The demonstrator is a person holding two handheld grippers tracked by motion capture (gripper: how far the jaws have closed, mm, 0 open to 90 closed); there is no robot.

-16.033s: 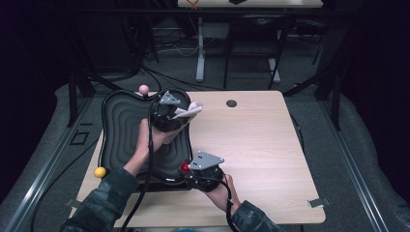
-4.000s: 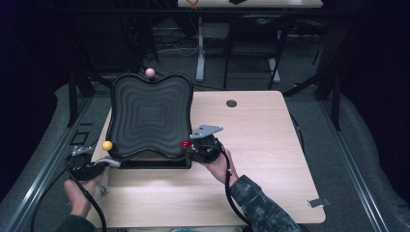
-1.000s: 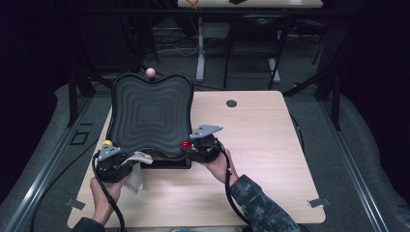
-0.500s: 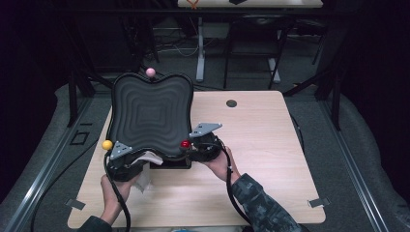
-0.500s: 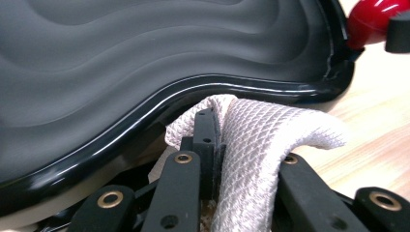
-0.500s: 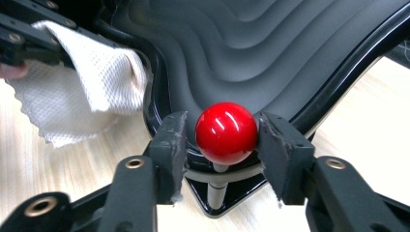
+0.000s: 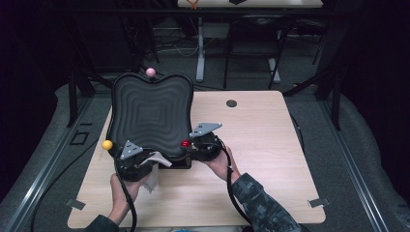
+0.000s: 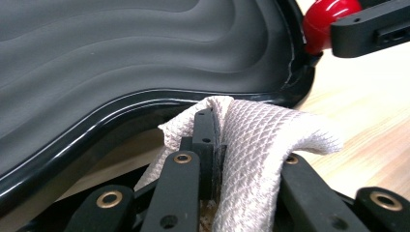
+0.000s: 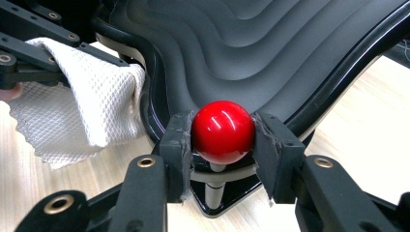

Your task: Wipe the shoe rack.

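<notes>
- vs a second ago: left gripper (image 7: 145, 163) has slid right along the tray's near edge, white cloth (image 8: 261, 145) still pinched in its shut jaws, cloth just off the black rim
- right gripper (image 9: 220, 140) hasn't moved, jaws eased in a touch, pads clamped on the red ball (image 9: 223, 131) at the tray's near right corner
- black wavy tray (image 7: 150, 113) tilted up on the wooden table (image 7: 270, 145)
- yellow ball (image 7: 107, 144) at near left corner, pink ball (image 7: 151, 72) at far edge
- small black disc (image 7: 231, 103) well clear on the table
</notes>
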